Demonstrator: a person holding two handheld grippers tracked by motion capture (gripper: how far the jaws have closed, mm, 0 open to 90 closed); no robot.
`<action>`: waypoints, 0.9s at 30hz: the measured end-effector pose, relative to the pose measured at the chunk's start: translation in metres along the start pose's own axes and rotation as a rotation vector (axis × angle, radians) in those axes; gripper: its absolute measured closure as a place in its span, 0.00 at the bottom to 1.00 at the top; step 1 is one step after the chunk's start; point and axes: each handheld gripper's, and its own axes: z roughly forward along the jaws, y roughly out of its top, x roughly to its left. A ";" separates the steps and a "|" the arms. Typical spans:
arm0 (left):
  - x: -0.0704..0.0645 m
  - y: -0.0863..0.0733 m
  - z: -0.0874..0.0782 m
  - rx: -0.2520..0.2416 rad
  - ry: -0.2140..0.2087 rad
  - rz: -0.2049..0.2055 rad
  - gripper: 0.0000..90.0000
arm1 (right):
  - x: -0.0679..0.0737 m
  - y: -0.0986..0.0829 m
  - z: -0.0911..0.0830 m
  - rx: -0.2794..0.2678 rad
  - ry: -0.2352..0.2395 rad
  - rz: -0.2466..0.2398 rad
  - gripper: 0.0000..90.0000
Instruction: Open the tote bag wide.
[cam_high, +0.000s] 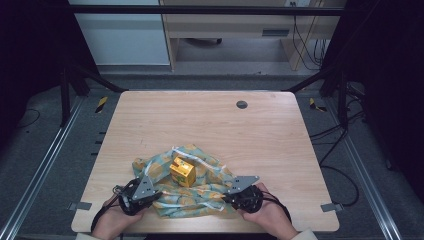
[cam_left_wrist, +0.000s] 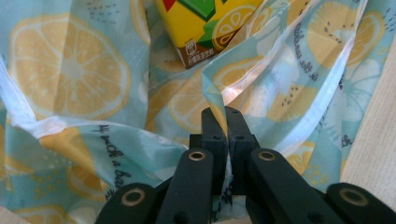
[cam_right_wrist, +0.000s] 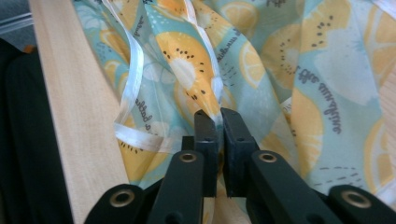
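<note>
A light blue cloth bag with a lemon print (cam_high: 200, 185) lies crumpled near the table's front edge. A yellow drink carton (cam_high: 182, 171) stands on its middle; its lower corner (cam_left_wrist: 201, 28) appears at the top of the left gripper view. My left gripper (cam_high: 146, 196) is shut on a fold of the cloth bag (cam_left_wrist: 70, 70) at its left side, jaws (cam_left_wrist: 223, 116) pinching a raised edge. My right gripper (cam_high: 231, 196) is shut on a fold of the cloth bag (cam_right_wrist: 280, 56) at its right side, the jaws (cam_right_wrist: 218, 119) clamped on the fabric beside a white ribbon strap (cam_right_wrist: 133, 70).
The wooden table (cam_high: 210, 120) has a round grey cable hole (cam_high: 242, 104) near its far edge. Bare wood (cam_right_wrist: 74, 107) shows left of the cloth in the right gripper view. Black frame posts and cables stand around the table.
</note>
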 end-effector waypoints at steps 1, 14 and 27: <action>0.000 0.000 0.001 0.003 0.002 0.000 1.00 | -0.001 0.001 0.000 0.008 -0.012 -0.006 0.98; 0.001 0.000 0.004 0.017 -0.001 -0.006 1.00 | -0.003 0.001 0.002 0.013 -0.034 -0.009 0.96; 0.001 0.001 0.003 0.024 0.019 0.000 0.99 | 0.004 0.011 -0.034 -0.093 -0.066 -0.025 0.45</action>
